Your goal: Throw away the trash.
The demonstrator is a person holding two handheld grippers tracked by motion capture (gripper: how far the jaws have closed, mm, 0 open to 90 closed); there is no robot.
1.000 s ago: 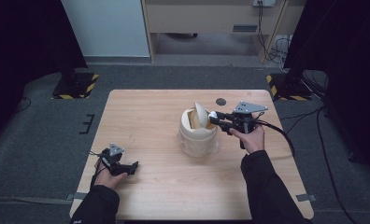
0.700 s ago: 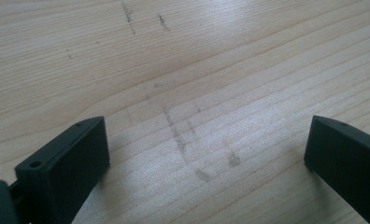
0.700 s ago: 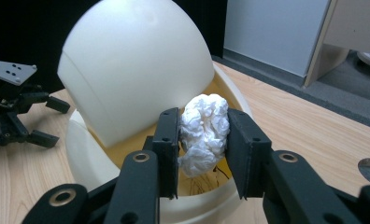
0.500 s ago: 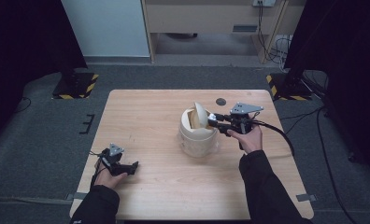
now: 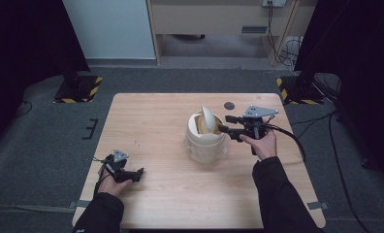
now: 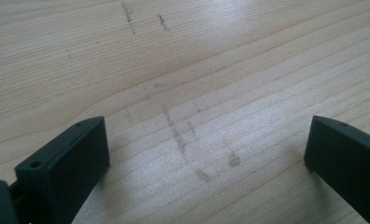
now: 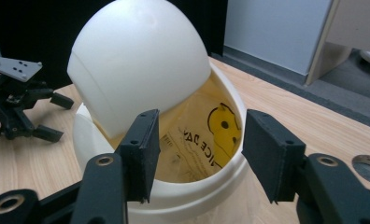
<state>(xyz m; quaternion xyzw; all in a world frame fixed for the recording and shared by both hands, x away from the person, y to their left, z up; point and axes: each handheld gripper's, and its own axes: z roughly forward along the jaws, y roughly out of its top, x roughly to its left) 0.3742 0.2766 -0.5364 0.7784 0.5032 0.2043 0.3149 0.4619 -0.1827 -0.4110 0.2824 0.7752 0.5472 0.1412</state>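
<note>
One white bin (image 5: 206, 141) just beyond right claw (image 5: 222, 129) (jaws apart, lately widening, empty).

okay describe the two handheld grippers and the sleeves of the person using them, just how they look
Both the left gripper and the right gripper are black, each with two flat rectangular jaws with small screw holes. Each carries a grey three-cornered plate on top, dotted with small holes. A black cable trails from the right one. The person wears dark long sleeves.
</note>
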